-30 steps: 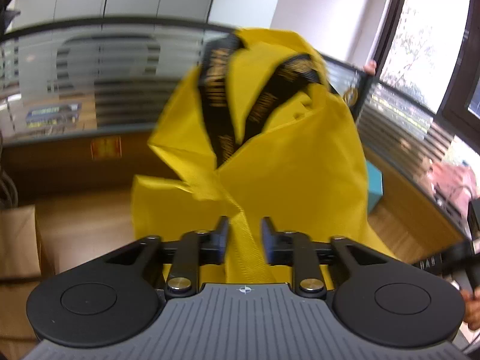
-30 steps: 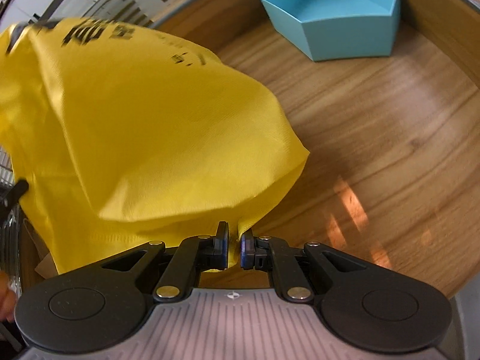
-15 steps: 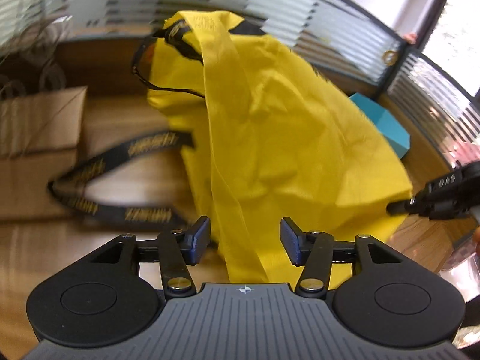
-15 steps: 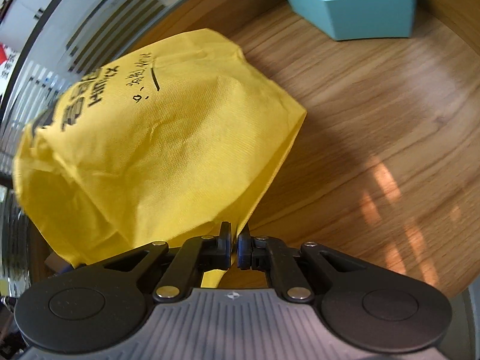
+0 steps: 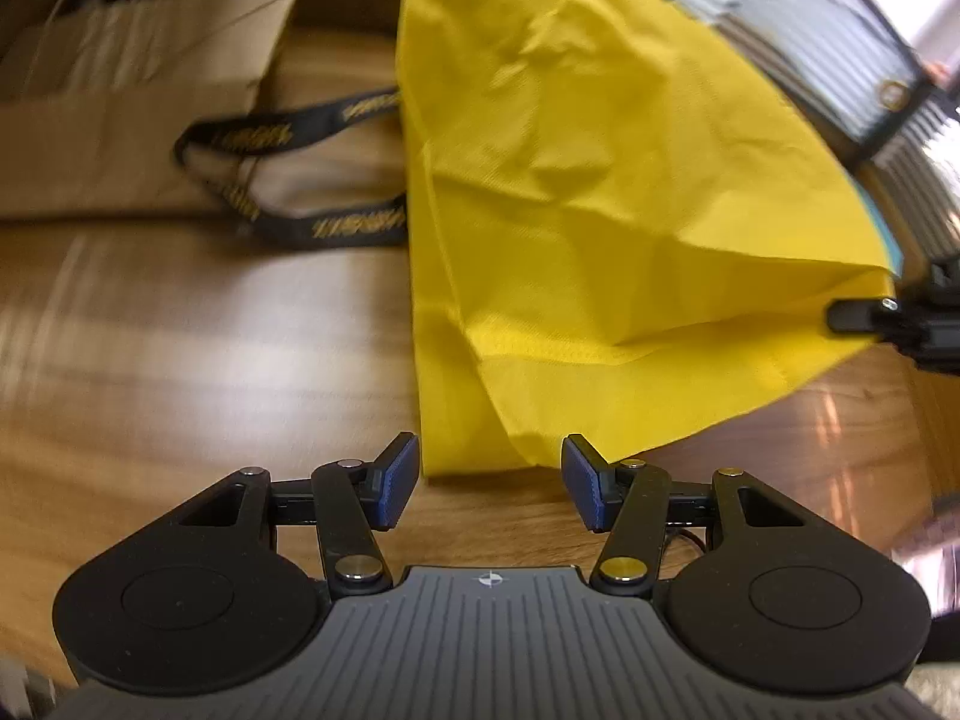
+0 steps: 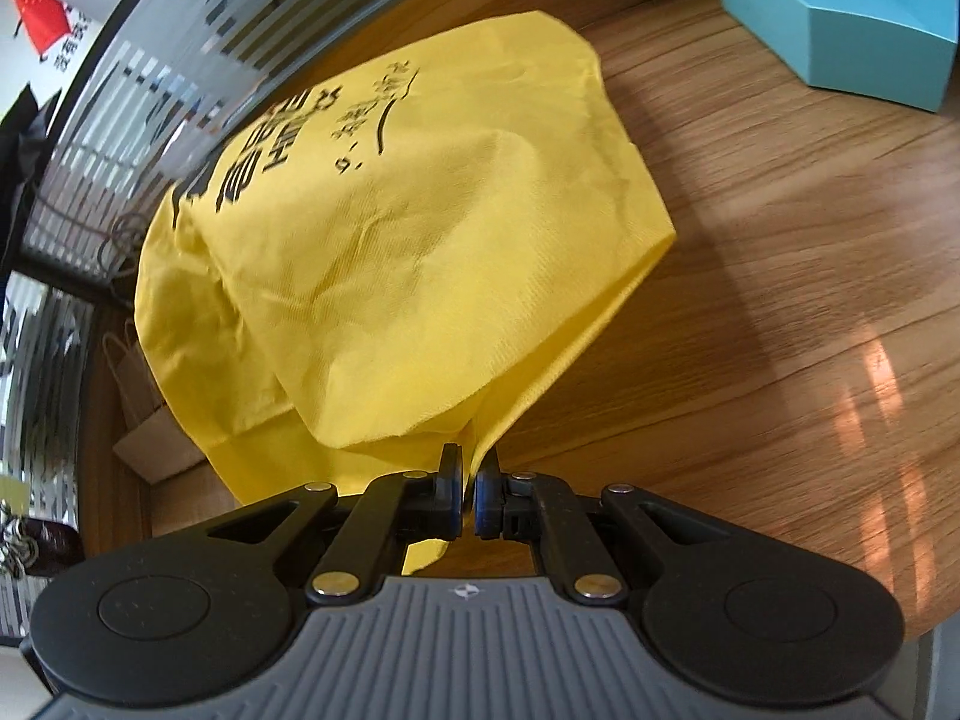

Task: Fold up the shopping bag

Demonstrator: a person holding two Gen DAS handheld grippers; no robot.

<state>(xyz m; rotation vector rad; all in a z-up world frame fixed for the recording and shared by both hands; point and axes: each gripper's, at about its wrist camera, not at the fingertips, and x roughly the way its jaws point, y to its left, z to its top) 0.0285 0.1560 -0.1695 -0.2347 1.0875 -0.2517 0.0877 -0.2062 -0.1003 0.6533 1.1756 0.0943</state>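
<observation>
A yellow fabric shopping bag (image 5: 600,198) with black printed handles (image 5: 282,138) lies crumpled on the wooden table. My left gripper (image 5: 489,480) stands open just short of the bag's near corner, nothing between its blue pads. The right gripper (image 5: 888,318) shows at the right edge of the left wrist view, pinching the bag's other corner. In the right wrist view the bag (image 6: 408,252) shows black lettering, and my right gripper (image 6: 470,495) is shut on a corner of the yellow fabric, lifting it off the table.
A brown paper bag (image 5: 138,108) lies flat at the table's far left, under the black handles. A light blue open box (image 6: 840,12) sits at the far right. Striped glass partitions (image 6: 120,90) run behind the table (image 6: 810,300).
My left gripper let go of the bag, opened wide and dropped toward the table. The bag sank from hanging to lying on the wood, handles fallen left. The right gripper kept its grip.
</observation>
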